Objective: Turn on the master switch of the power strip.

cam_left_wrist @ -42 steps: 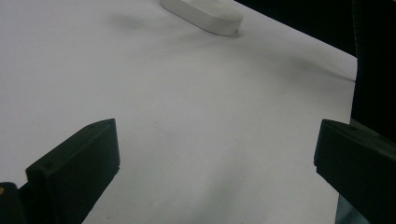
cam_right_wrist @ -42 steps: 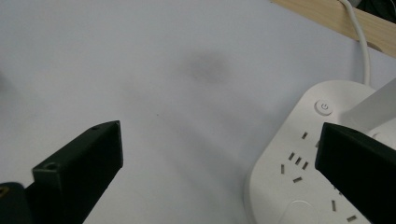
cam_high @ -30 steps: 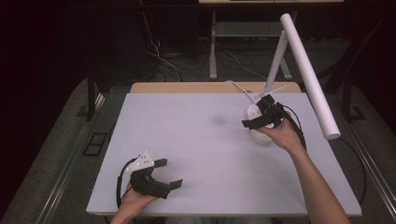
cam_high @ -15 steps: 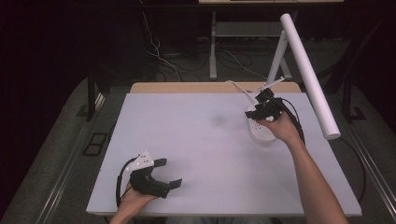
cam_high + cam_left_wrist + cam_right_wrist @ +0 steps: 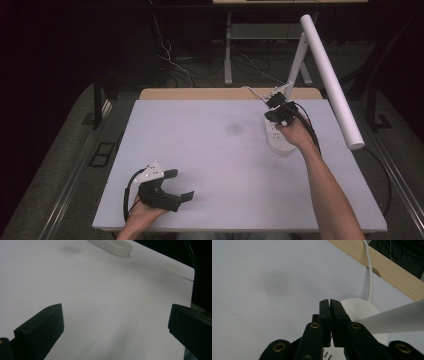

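Observation:
A white desk lamp stands at the table's back right, with its oval base (image 5: 276, 141) on the white tabletop (image 5: 220, 165) and its long tube head (image 5: 330, 75) slanting above. My right gripper (image 5: 273, 101) hovers over the back of the base, its jaws shut with nothing between them. In the right gripper view the closed tips (image 5: 329, 301) sit just above the base (image 5: 359, 308), beside the lamp's white stem (image 5: 397, 317). My left gripper (image 5: 180, 185) rests at the front left, open and holding nothing; its view shows the jaws wide apart (image 5: 115, 325) and the base (image 5: 112, 245) far off.
The lamp's white cable (image 5: 369, 272) runs off over the wooden back edge (image 5: 387, 270) of the table. A faint dark smudge (image 5: 234, 129) marks the tabletop left of the base. Dark floor and cables lie beyond the table.
My right gripper has shifted slightly toward the back of the table over the lamp base. The left gripper has stayed where it was.

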Demonstrator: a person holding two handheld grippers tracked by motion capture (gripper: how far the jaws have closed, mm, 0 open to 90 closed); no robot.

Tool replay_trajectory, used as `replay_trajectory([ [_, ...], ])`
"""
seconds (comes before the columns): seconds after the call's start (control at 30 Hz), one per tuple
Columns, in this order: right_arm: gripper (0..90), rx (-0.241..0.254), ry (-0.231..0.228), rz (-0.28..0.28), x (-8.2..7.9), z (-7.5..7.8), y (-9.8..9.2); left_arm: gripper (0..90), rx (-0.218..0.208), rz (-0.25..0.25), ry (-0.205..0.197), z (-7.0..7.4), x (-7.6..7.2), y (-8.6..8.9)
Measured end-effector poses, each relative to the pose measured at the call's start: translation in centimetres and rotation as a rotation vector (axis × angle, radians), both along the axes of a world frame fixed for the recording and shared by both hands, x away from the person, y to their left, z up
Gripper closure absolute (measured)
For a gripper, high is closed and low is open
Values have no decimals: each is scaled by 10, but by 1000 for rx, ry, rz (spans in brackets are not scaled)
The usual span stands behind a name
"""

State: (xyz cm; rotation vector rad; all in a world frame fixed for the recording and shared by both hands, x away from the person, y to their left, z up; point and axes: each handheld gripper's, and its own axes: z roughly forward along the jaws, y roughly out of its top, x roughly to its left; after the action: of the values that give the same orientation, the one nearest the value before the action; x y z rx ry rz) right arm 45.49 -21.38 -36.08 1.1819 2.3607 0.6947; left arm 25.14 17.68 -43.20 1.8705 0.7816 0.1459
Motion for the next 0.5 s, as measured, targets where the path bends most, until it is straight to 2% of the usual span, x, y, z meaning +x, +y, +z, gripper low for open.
replay_trajectory([
  [0.23,892,-32,-2,-31,7,-8,1,0,-2,0,1,0,0,1],
  [0.5,892,-45,3,-51,14,-14,-3,0,-1,0,-2,0,1,2],
])
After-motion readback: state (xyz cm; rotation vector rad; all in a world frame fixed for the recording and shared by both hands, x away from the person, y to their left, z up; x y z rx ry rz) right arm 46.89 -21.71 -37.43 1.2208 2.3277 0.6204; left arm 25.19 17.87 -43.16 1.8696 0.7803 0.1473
